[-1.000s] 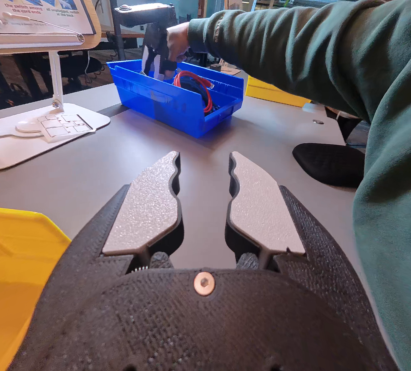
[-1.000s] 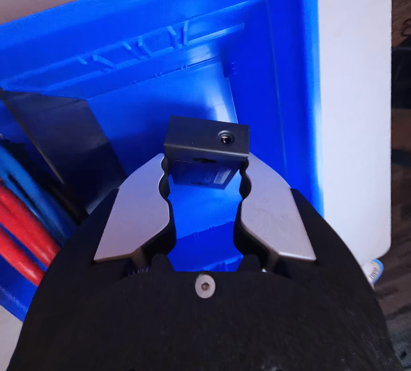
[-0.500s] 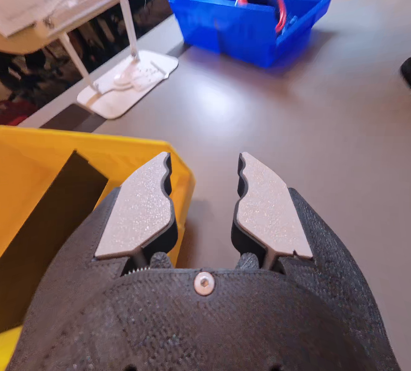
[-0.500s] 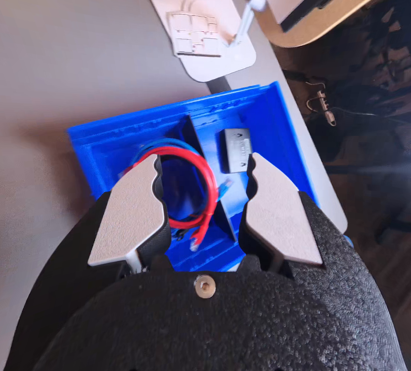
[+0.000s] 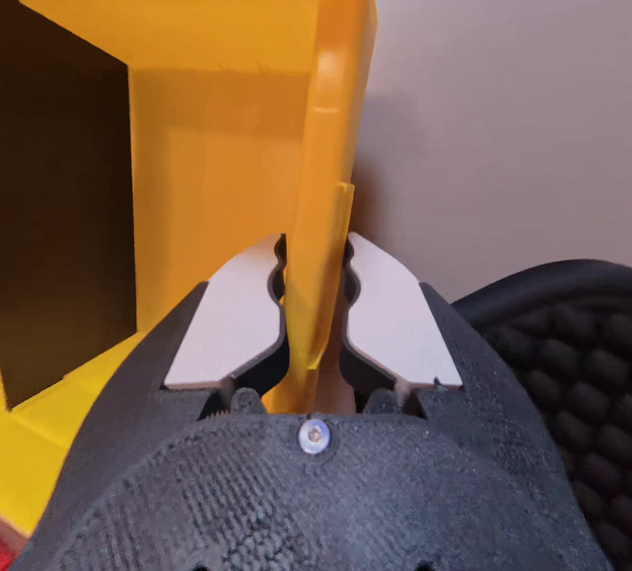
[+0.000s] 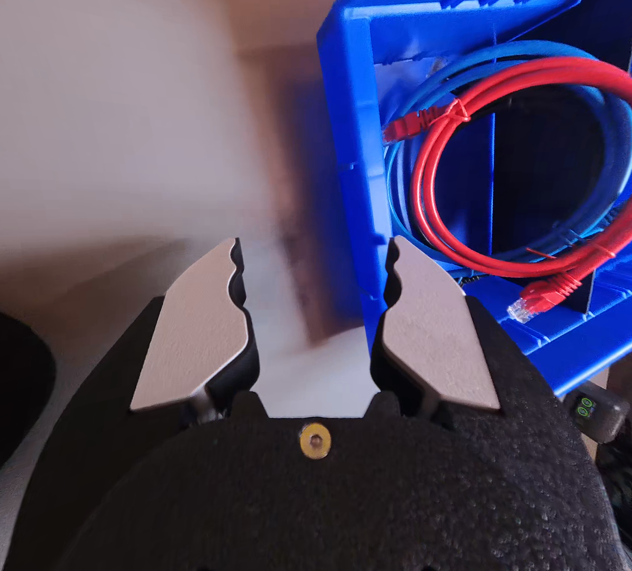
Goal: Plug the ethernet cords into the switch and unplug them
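Observation:
The blue bin (image 6: 349,109) stands at the right of the right wrist view. It holds a coiled red ethernet cord (image 6: 420,178) and a coiled blue ethernet cord (image 6: 513,51) beside a black divider (image 6: 547,178). The switch is not in view. My right gripper (image 6: 314,243) is open and empty over the grey table (image 6: 136,75), just left of the blue bin's near corner. My left gripper (image 5: 314,239) straddles the right wall (image 5: 328,144) of a yellow bin (image 5: 239,41), with both fingers pressed against that wall.
A black divider (image 5: 61,178) stands inside the yellow bin. A black chair seat (image 5: 564,349) lies right of the left gripper and also shows in the right wrist view (image 6: 20,383). A small black device with green lights (image 6: 595,414) sits at the lower right. The left gripper's tips are roughly 45 cm from the right gripper's.
My right gripper let go of the switch in the blue bin, pulled out and moved left of the bin. My left gripper swung down to the yellow bin and closed on its wall.

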{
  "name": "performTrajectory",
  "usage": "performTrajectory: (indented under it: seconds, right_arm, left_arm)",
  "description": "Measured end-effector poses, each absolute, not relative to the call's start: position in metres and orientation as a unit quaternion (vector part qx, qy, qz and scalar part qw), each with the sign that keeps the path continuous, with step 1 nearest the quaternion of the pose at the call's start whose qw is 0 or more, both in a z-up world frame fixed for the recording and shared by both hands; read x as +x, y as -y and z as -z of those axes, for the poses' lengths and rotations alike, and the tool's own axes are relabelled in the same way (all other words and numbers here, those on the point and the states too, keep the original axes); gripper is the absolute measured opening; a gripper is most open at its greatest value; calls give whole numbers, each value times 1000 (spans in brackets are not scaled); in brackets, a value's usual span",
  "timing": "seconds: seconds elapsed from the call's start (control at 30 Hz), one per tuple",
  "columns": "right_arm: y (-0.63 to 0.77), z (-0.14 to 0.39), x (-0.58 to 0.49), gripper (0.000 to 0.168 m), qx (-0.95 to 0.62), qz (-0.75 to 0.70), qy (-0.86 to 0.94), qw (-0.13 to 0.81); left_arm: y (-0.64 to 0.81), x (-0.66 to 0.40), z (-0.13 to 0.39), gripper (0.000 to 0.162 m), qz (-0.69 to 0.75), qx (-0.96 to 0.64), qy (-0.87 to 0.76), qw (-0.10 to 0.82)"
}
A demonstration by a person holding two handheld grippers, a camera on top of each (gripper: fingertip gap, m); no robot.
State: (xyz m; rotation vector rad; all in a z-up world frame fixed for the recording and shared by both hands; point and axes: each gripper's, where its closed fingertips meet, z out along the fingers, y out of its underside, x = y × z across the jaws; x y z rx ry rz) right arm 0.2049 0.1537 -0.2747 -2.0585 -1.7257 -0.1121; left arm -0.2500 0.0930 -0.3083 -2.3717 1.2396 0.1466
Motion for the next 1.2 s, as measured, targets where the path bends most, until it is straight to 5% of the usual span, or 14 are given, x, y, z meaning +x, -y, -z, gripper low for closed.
performTrajectory:
  seconds: [0.03,0.23,0.33,0.87,1.07,1.2]
  right_arm:
    - [-158,277,205,81,-745,48,626,223]
    - [-189,291,209,62,-736,100,635,212]
    - [-199,297,206,30,-716,127,648,226]
    - [-84,293,132,31,-647,83,704,280]
    - [-51,194,127,48,-705,-106,515,476]
    - [-69,165,213,55,-755,-113,301,572]
  left_arm:
    - [-93,-249,307,30,-61,-854,-462,229]
    - [-78,-226,306,29,-51,-816,-525,237]
    - [-68,-203,306,29,-30,-786,-569,239]
    - [-91,-140,292,32,20,-731,-625,275]
    - [-56,-84,207,34,223,-715,-509,424]
    - [-29,-31,202,45,334,-709,-437,441]
